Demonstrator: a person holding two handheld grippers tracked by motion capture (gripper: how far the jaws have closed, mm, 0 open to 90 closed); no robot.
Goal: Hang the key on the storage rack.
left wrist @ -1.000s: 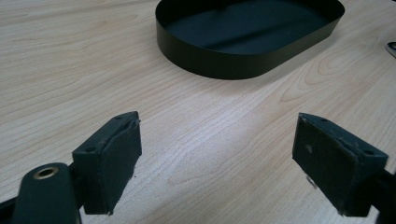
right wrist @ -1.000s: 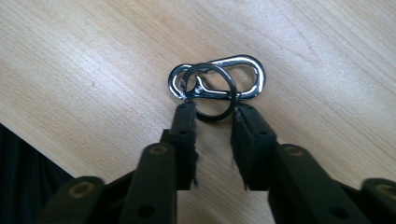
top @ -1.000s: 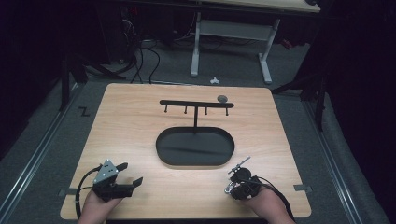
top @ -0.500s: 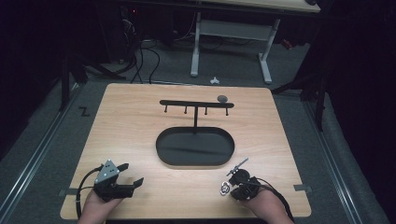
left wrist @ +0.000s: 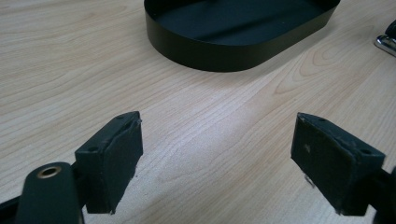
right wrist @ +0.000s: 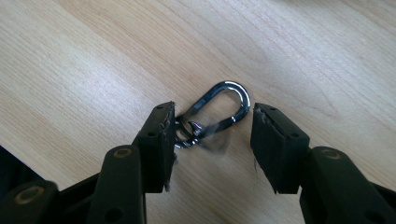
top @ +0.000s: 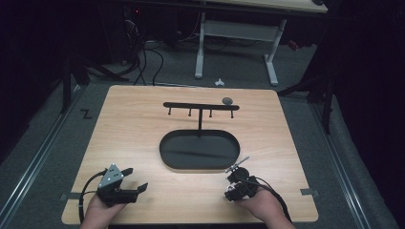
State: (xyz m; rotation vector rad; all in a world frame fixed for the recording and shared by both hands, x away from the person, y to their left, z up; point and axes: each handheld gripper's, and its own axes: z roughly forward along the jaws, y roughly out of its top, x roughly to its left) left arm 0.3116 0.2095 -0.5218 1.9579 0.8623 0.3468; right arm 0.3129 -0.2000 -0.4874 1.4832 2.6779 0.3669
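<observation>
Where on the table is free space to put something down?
Bare wood lies left of the black oval tray and right of it, and behind the hook rack. It is crowded at the near edge, by the left gripper and right gripper at the carabiner.

The surface [top: 143, 124] is pale wood with a fine grain and a smooth, matt finish. An oval tray [left wrist: 224, 44] looks like smooth black metal with a dull satin sheen, while a clip [right wrist: 219, 114] is shiny polished metal. The fingers [right wrist: 156, 140] are matt black with rough, frayed pad edges.
</observation>
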